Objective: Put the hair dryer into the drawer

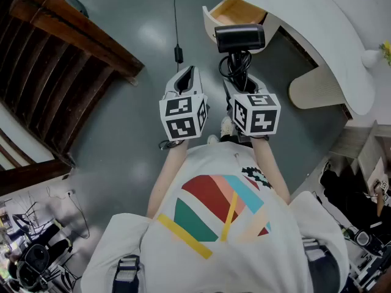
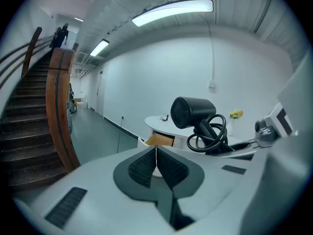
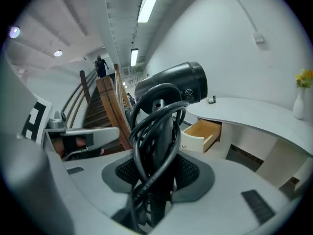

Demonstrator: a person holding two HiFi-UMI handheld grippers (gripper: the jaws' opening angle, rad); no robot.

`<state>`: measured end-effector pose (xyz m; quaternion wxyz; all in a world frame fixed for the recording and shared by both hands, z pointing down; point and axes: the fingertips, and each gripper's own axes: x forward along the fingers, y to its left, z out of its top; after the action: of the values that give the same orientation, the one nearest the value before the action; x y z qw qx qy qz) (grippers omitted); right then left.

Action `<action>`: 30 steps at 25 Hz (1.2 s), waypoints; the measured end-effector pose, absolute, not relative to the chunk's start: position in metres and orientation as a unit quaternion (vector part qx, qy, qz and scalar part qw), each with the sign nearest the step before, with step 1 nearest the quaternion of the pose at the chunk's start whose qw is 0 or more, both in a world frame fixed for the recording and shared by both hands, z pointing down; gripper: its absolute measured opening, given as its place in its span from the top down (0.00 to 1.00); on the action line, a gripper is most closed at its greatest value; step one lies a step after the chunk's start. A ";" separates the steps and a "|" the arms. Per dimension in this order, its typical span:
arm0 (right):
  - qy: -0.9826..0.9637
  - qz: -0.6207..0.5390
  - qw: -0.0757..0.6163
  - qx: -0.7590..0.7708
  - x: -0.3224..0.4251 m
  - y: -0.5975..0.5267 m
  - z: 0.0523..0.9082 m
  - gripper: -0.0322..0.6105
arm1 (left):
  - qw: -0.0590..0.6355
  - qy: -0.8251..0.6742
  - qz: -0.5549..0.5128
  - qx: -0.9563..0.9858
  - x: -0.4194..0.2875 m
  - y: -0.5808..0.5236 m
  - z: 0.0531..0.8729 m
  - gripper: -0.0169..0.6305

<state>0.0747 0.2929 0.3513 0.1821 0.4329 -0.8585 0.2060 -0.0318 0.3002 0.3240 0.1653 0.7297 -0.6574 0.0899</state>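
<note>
Presently, largest first.

- Grey floor (image 1: 128, 121): beneath you.
- Wooden staircase (image 1: 55, 60): on your left.
- White curved desk (image 1: 317, 23): ahead on your right. Its drawer (image 1: 234, 11) is open, with the wooden inside showing.
- Your right gripper (image 3: 156, 173): jaws clamped on the handle of the black hair dryer (image 3: 172, 89). The dryer stands upright above the jaws, with its cord (image 3: 136, 146) looped round the handle. In the head view it hangs just short of the drawer, not inside it.
- Your left gripper (image 2: 156, 155): jaws together with nothing between them, held beside the right gripper.
- White vase (image 3: 299, 105): on the desk top, holding yellow flowers.
</note>
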 end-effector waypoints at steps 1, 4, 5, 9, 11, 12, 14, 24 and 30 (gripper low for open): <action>-0.857 0.214 0.185 0.431 0.076 0.302 0.355 0.68 | 0.174 -0.656 0.096 0.728 -0.031 0.308 0.329 0.94; -0.853 0.234 0.191 0.425 0.079 0.320 0.365 0.68 | 0.194 -0.652 0.111 0.724 -0.025 0.323 0.339 0.94; -0.853 0.236 0.193 0.424 0.081 0.322 0.366 0.68 | 0.197 -0.651 0.113 0.725 -0.022 0.324 0.340 0.94; -0.855 0.234 0.192 0.421 0.088 0.317 0.366 0.68 | 0.194 -0.648 0.113 0.728 -0.011 0.317 0.337 0.94; -0.857 0.231 0.189 0.420 0.091 0.312 0.365 0.68 | 0.191 -0.648 0.114 0.728 -0.006 0.313 0.336 0.94; -0.857 0.229 0.187 0.421 0.093 0.310 0.364 0.68 | 0.190 -0.648 0.115 0.728 -0.004 0.310 0.336 0.94; -0.858 0.223 0.184 0.424 0.095 0.305 0.363 0.68 | 0.189 -0.648 0.115 0.729 -0.002 0.306 0.336 0.94; -0.867 0.226 0.169 0.411 0.096 0.284 0.359 0.68 | 0.191 -0.665 0.104 0.714 -0.012 0.289 0.335 0.94; -0.872 0.228 0.170 0.399 0.095 0.267 0.361 0.68 | 0.196 -0.685 0.085 0.696 -0.029 0.271 0.336 0.94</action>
<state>0.0946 0.2666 0.3608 0.1695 0.3992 -0.8718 0.2276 -0.0292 0.2713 0.3362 0.1962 0.6964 -0.6851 0.0849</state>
